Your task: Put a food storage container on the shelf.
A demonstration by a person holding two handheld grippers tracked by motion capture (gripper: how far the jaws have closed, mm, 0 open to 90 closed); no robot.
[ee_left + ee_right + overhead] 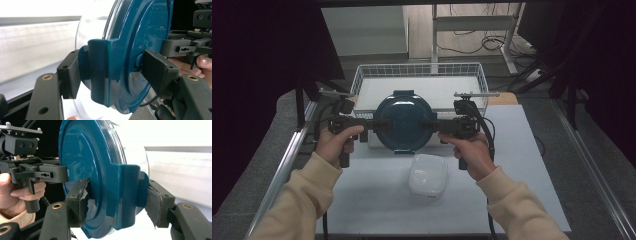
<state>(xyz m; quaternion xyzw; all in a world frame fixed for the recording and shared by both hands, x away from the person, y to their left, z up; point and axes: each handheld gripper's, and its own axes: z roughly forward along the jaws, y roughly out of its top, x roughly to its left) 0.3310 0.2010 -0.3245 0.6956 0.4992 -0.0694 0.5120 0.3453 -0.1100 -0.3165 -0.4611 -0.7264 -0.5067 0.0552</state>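
A round clear container with a dark teal lid (403,120) hangs between my two grippers, its lid facing up in the high view. My left gripper (384,124) is shut on the lid's left side latch (100,75), one pad (71,77) on each side of it. My right gripper (427,125) is shut on the opposite latch (125,192), its worn pads (81,200) pressing both faces. Seen from each gripper, the lid (82,152) stands on edge with the clear bowl (92,22) behind it. The other hand's gripper (180,47) shows across the lid.
A white wire basket (419,69) stands behind the container at the table's far side. A white square lidded box (428,175) sits on the white tabletop (522,165) between the person's forearms. Metal rails run along both table sides.
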